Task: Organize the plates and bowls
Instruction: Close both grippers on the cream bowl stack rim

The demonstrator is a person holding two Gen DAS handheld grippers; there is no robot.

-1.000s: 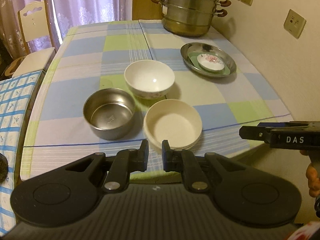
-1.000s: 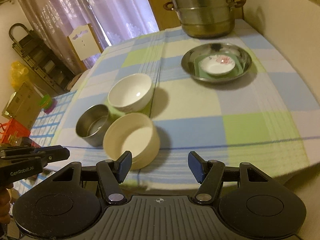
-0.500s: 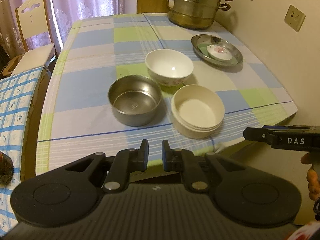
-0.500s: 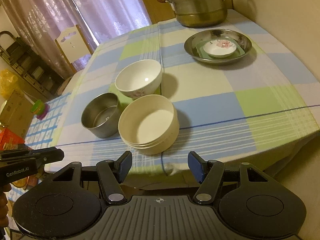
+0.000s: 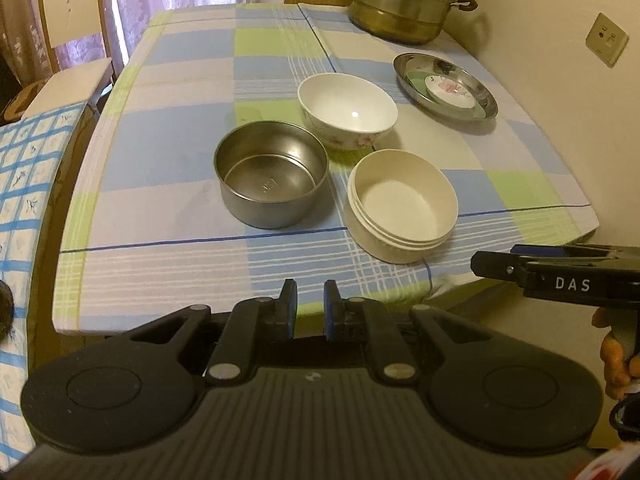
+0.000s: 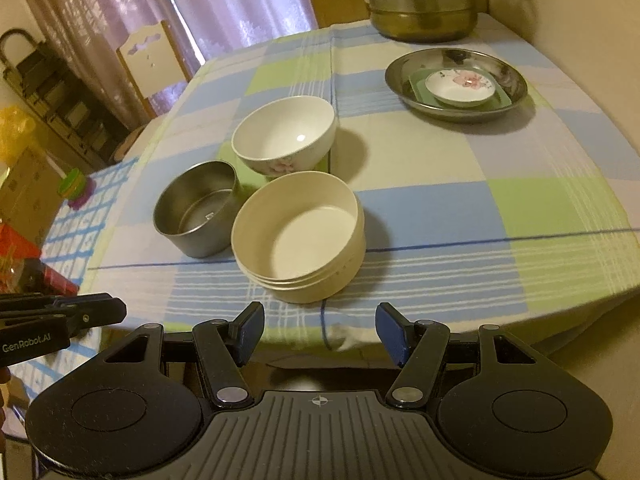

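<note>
Three bowls cluster near the worktop (image 6: 460, 208) front edge, both my grippers short of it.

Left gripper (image 5: 310, 308) fingers nearly closed, empty; right gripper (image 6: 320, 334) fingers spread wide, empty. Cream bowl (image 6: 298, 236) nearest, steel bowl (image 6: 196, 208) beside it, white floral bowl (image 6: 284, 136) behind. Steel plate (image 6: 456, 82) holding a small dish sits before the steamer pot (image 6: 424, 0).

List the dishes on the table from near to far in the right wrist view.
Cream bowl → steel bowl → white bowl → steel plate holding the small floral dish → steamer pot.
</note>
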